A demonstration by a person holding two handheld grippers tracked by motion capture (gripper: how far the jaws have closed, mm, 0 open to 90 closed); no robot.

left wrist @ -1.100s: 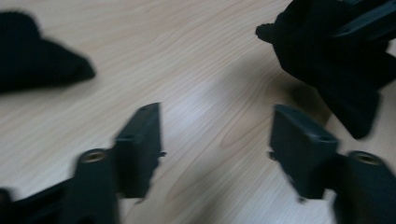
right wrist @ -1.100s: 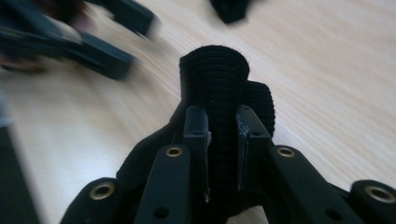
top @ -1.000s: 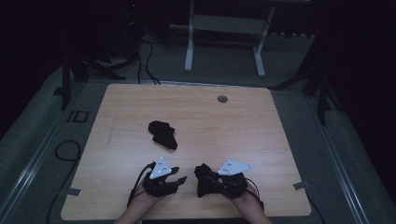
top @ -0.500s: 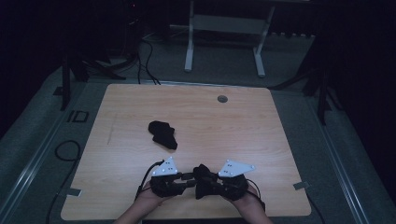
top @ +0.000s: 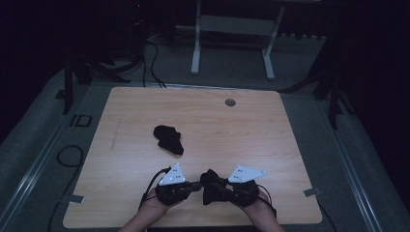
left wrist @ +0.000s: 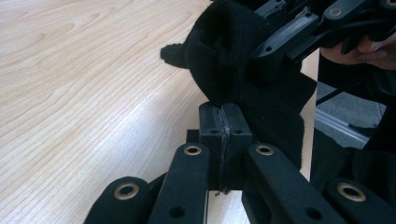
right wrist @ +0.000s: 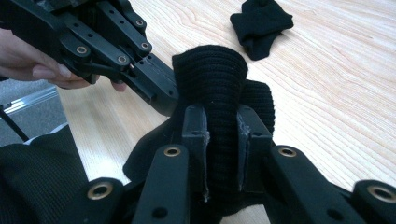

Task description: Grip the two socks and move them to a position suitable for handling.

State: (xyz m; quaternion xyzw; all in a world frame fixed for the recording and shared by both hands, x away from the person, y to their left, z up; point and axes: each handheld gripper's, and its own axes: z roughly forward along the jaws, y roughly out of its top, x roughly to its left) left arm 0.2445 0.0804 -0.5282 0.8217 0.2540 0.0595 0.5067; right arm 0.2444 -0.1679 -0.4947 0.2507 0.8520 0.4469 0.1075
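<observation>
1. High view: both hands meet at the near edge of the pale wooden tabletop (top: 270,135), the left gripper (top: 194,186) and right gripper (top: 218,189) on a black knitted sock (top: 211,183); a second black sock (top: 169,138) lies apart, mid-table. Finger detail is too dark to make out.
2. Left gripper view: its fingers (left wrist: 211,122) have just been closing and stand pressed together, the sock's edge seemingly pinched between them.
3. Right gripper view: its fingers (right wrist: 194,122) clamp the sock's ribbed fold.

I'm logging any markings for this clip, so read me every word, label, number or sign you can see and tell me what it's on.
"ID" – dark letters on the grey floor mat left of the light wooden table.
Small dark specks on the two grey three-cornered plates atop the grippers: too small to read.
The black knitted sock in the jaws and the other black sock carry no text.
</observation>
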